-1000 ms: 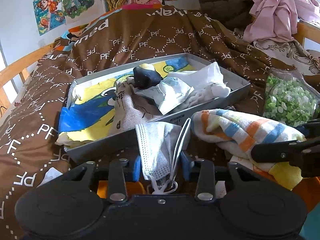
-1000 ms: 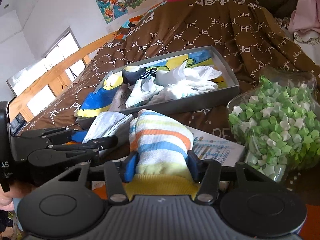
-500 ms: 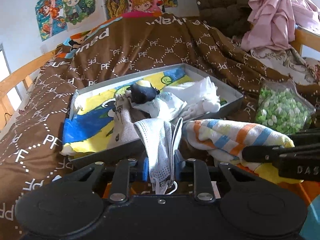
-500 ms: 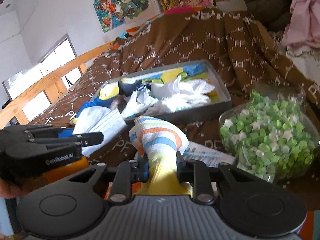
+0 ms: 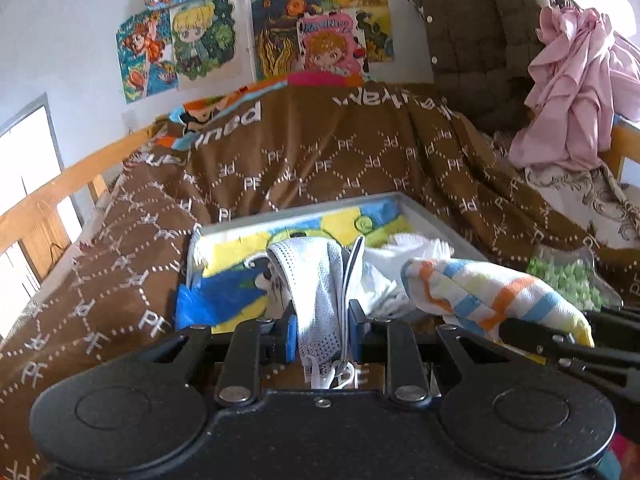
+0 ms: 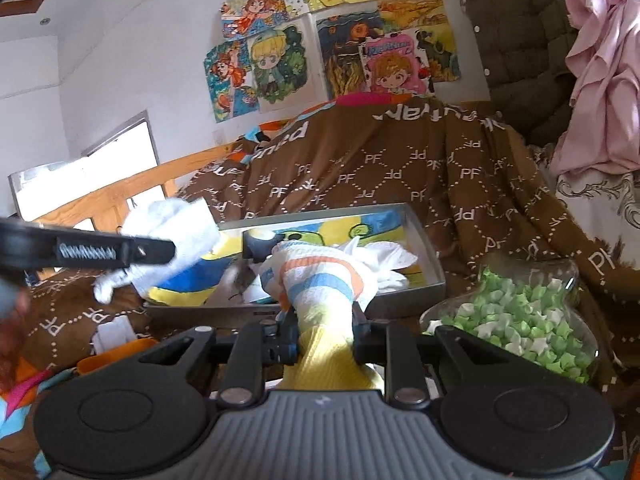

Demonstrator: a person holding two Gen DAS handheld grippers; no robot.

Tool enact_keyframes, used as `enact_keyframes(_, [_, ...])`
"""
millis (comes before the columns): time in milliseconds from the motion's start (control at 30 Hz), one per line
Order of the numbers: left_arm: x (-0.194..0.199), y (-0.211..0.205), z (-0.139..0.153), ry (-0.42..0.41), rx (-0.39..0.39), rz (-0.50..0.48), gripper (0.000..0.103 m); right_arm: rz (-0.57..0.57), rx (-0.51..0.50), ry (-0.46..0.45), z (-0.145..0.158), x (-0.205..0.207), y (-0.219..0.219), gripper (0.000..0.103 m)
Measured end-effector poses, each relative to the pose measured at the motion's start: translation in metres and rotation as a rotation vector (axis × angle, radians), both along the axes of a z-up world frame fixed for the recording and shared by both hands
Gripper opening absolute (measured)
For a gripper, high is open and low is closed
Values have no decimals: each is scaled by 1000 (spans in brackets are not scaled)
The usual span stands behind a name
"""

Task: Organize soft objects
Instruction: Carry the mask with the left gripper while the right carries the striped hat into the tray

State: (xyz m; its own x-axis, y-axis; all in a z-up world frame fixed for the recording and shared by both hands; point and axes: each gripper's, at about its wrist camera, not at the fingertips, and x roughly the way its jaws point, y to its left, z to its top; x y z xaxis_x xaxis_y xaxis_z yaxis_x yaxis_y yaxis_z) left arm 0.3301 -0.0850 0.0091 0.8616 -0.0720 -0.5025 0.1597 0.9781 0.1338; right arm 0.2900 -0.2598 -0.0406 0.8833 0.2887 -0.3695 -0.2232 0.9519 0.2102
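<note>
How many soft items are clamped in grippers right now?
2: a face mask in the left gripper, a striped sock in the right gripper, both above the tray's near edge.

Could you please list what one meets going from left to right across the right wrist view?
Left gripper with face mask → striped sock in right gripper → jar of green paper stars → pink cloth.

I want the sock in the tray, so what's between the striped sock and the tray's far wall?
In the right wrist view, crumpled white cloth lies in the tray beyond the sock.
</note>
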Motion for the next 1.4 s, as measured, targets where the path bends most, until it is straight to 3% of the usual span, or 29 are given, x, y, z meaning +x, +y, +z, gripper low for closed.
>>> enact_keyframes(200, [7, 0, 13, -51, -22, 17, 26, -60, 20, -64, 2, 6, -4, 25])
enact_keyframes(333, [21, 0, 16, -84, -46, 28, 26, -104, 11, -131, 7, 42, 0, 25])
enact_keyframes(567, [80, -4, 11, -120, -111, 71, 26, -106, 49, -153, 10, 105, 3, 25])
enact_keyframes(667, [110, -8, 4, -120, -130, 73, 26, -81, 104, -104, 13, 131, 0, 26])
enact_keyframes(933, [179, -4, -23, -57, -209, 125, 26, -76, 96, -40, 10, 180, 4, 26])
enact_keyframes(1133, [198, -7, -45, -23, -180, 133, 26, -95, 92, 75, 1, 203, -4, 26])
enact_keyframes(1400, [211, -14, -62, 52, -161, 134, 28, -92, 77, 150, -10, 215, -5, 28])
